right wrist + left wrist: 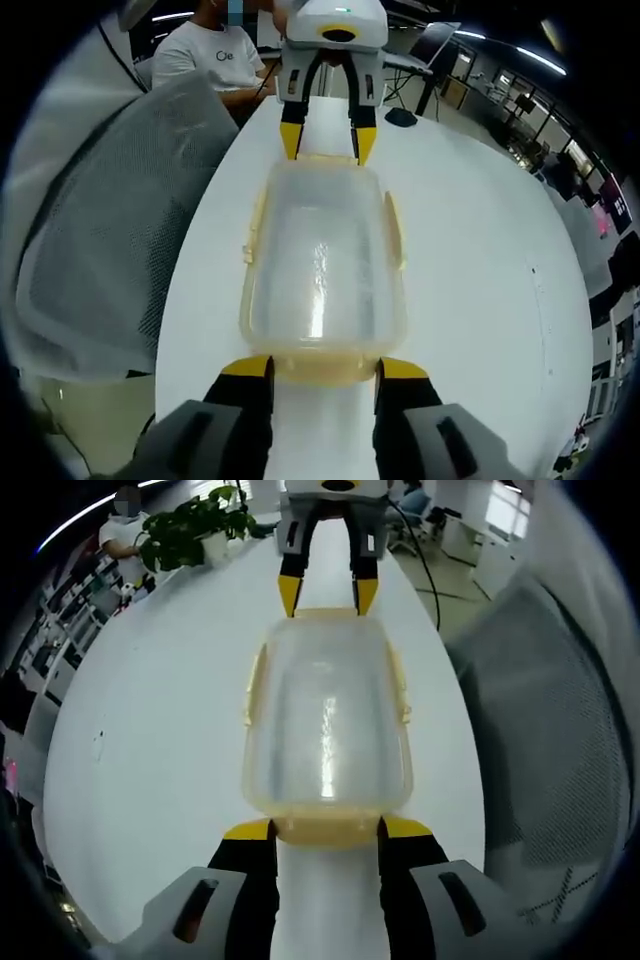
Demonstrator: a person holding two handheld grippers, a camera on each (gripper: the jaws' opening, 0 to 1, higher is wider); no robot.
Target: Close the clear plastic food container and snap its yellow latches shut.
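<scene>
A clear plastic container [325,720] [320,265] with its lid on lies lengthwise on the white table [150,730] [480,280]. Pale yellow latches [254,685] [395,230] run along its long sides. My left gripper [327,830] is open at one short end, its yellow-tipped jaws on either side of the end latch [325,832]. My right gripper [325,370] is open at the opposite short end, flanking that end's latch [322,374] the same way. Each gripper shows at the top of the other view: the right gripper [327,598] and the left gripper [326,142].
A grey mesh chair [560,730] [100,230] stands close to one long edge of the table. A potted plant [195,525] and a black cable [430,570] are at one far end. A seated person [215,55] and a dark mouse [400,117] are at the other.
</scene>
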